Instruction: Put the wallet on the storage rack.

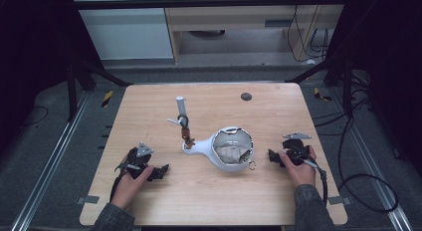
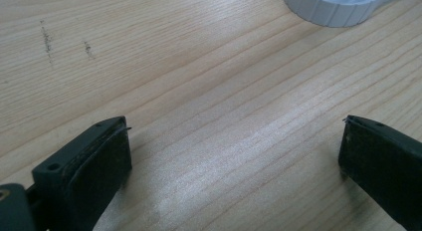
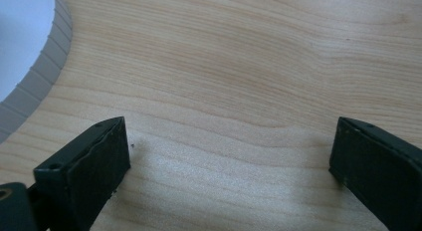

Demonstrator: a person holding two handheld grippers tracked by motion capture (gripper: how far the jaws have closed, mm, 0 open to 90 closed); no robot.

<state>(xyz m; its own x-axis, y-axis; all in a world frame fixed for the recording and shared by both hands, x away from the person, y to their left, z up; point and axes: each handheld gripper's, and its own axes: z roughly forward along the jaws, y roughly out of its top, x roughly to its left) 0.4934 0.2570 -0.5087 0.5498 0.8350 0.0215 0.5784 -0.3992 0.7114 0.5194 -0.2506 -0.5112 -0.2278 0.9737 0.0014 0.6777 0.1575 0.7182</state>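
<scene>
Both tools rest on the wooden surface (image 1: 209, 191), left tool (image 1: 160, 172) and right tool (image 1: 272, 156) each with jaws apart and holding nothing. The white bowl-shaped vessel (image 1: 219, 159) lies between them, untouched. No step appears begun; the next move likely calls for reaching inward to it.

In the high view the table (image 1: 149, 101) is bare along its upper edge, except a small dark disc (image 1: 246, 96) at upper middle. The centre is blocked by a white bowl (image 1: 230, 150) and, just to its left, an upright post (image 1: 181, 110). Bare wood lies between the left gripper (image 1: 160, 172) and the bowl. The right gripper (image 1: 272, 156) is near the bowl's right side. Both grippers' jaws stand wide apart over bare wood.
</scene>
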